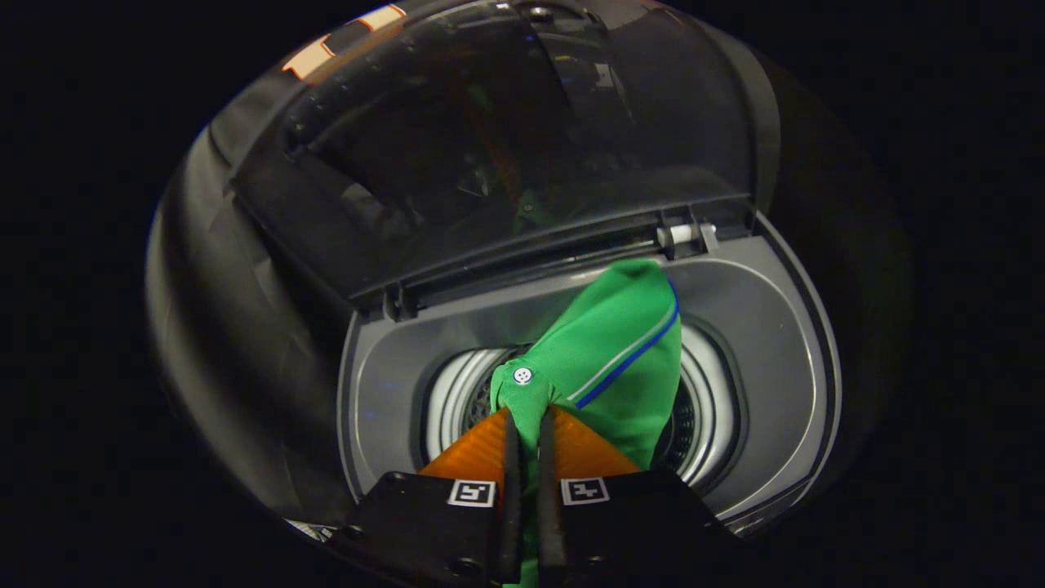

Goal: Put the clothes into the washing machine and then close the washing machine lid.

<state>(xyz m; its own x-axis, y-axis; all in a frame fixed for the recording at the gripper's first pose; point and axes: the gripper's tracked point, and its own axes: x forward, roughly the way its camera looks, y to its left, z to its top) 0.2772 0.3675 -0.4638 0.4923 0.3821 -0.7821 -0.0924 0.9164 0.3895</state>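
1. The tongs (529,425) are nearly closed, both fingers pinching a fold of the green shirt (608,359).
2. The shirt hangs over the washing machine (759,327) drum opening (457,400).
3. Beyond, the lid (490,155) stands raised.

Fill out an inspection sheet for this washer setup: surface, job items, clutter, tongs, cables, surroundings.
Surface: grey top deck of the washing machine rings the open drum.
Job's things: green garment with a white button and blue-and-white stripe hangs over the drum mouth, its far end lying against the deck's rear edge; lid stands raised on its rear hinge.
Clutter: nothing seen.
Tongs: tongs shut on the garment, fabric pinched between both fingers above the drum.
Cables: nothing seen.
Surroundings: dark booth behind the lid; too dim to tell more.
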